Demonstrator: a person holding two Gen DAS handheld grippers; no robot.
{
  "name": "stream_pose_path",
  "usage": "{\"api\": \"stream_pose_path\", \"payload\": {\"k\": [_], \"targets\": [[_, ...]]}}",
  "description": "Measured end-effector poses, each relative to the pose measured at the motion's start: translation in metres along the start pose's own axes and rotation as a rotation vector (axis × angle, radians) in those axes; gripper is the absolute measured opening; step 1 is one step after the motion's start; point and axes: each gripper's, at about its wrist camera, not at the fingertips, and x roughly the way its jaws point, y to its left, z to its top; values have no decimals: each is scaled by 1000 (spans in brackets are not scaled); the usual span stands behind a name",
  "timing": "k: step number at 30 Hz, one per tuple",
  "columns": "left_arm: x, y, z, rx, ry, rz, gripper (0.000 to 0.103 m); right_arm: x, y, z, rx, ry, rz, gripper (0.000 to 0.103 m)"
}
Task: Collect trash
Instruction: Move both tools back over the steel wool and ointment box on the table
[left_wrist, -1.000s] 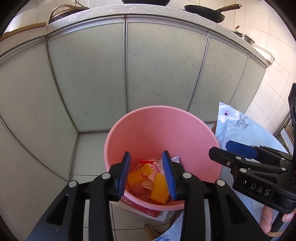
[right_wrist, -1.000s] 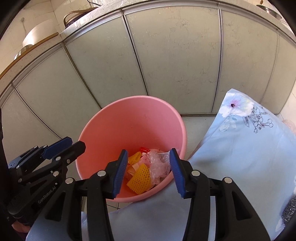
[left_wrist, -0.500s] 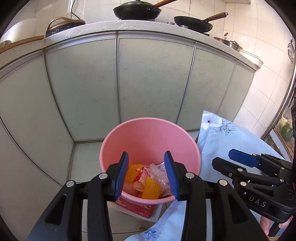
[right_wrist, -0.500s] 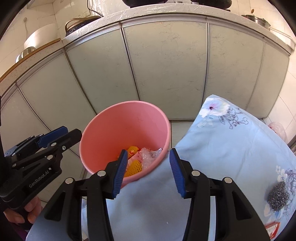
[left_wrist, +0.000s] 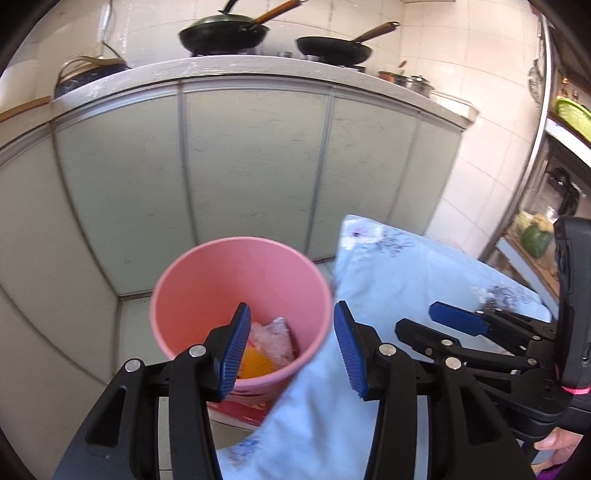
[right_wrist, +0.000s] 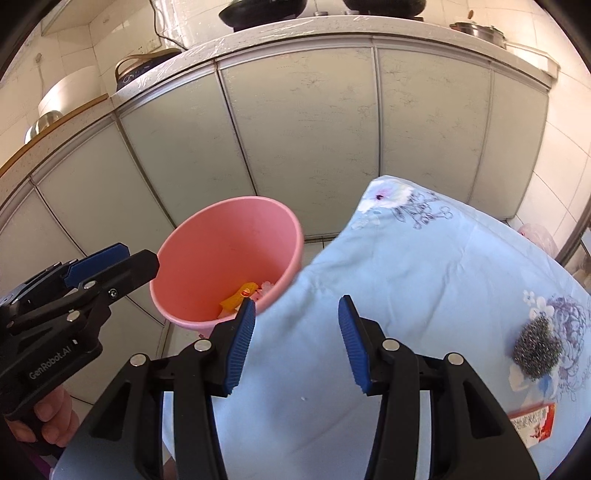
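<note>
Kitchen tabletop (right_wrist: 424, 258), cloth-covered: a light, springy scourer (right_wrist: 537, 347) at three o'clock; pinch its middle. Both hand-held grippers empty, left (left_wrist: 291, 350) opening, right (right_wrist: 297, 341) half-wide.

One pink bucket (right_wrist: 236, 254), one scouring pad (right_wrist: 537, 352) at 3 o'clock, one red packet (right_wrist: 533, 424) at 4 o'clock, two pans (left_wrist: 223, 35) at 12 o'clock, two claws (right_wrist: 295, 343).

we get bright daylight in both views, warm on the tiled wall (left_wrist: 424, 110) at upper right. fisheye bends the cabinet doors (right_wrist: 295, 147); corners go black. motion blur softens the pink bin (left_wrist: 240, 295) and the cloth's lower edge.
</note>
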Motion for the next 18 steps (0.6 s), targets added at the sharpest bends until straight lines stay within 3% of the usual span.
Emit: {"api": "stream_pose_path", "payload": {"k": [7, 18], "targets": [[12, -45, 6, 71, 36, -191, 48, -39, -55, -24, 67, -40, -125, 48], [37, -119, -14, 165, 145, -365, 48, -100, -123, -71, 145, -122, -306, 48]]}}
